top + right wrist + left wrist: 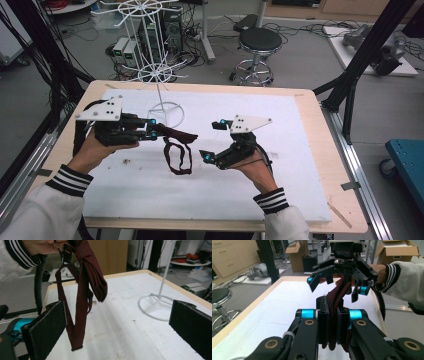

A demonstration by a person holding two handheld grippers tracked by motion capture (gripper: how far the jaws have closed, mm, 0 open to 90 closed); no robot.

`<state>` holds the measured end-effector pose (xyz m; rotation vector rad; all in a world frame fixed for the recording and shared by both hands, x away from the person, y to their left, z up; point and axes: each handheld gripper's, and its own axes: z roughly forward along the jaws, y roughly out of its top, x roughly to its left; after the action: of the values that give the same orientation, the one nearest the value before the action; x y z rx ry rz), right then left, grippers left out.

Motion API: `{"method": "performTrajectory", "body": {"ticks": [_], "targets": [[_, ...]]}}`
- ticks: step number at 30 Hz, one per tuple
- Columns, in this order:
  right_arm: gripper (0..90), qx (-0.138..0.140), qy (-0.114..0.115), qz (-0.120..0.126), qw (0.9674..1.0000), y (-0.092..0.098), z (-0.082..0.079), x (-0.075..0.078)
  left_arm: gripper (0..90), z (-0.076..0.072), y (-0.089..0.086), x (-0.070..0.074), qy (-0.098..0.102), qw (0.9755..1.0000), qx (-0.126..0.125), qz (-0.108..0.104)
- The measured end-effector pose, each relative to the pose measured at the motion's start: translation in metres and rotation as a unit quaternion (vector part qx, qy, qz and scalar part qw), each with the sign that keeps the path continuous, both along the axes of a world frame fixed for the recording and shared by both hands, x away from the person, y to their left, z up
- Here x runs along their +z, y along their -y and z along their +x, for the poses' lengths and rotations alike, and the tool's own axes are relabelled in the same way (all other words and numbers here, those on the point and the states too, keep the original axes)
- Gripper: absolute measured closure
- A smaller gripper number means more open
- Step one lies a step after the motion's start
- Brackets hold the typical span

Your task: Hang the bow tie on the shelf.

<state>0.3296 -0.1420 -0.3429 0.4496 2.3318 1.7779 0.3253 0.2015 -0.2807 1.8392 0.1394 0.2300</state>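
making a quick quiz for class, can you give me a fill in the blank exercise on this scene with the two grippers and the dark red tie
1. The dark red tie is clamped in the ____ gripper.
2. The right gripper's jaws stand ____.
3. The white wire stand rests on the white ____ that covers the table.
4. The tie's loop hangs ____ the gripper that holds it.

Missing words: left; open; sheet; below
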Motion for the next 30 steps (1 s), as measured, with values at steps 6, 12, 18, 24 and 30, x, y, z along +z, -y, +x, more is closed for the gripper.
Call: {"method": "performTrajectory", "body": {"ticks": [6,12,18,24,30], "targets": [[0.6,-0.033,0.013,0.013,0.9993,0.017,-0.005,-0.004,83.7,0.006,-0.003,0.006,0.004,0.9999,0.014,-0.004],[0.6,-0.065,0.033,0.018,0.9972,0.034,-0.017,-0.001,83.7,0.013,-0.009,0.014,0.007,0.9992,0.040,-0.007],[0.6,-0.094,0.044,0.020,0.9944,0.050,-0.025,-0.009,83.7,0.019,-0.009,0.025,0.013,0.9987,0.050,-0.003],[0.6,-0.120,0.038,0.031,0.9916,0.067,-0.032,-0.020,83.7,0.026,-0.008,0.034,0.021,0.9978,0.062,0.002],[0.6,-0.151,0.038,0.046,0.9868,0.088,-0.040,-0.029,83.7,0.034,-0.009,0.039,0.024,0.9968,0.076,0.008]]}}
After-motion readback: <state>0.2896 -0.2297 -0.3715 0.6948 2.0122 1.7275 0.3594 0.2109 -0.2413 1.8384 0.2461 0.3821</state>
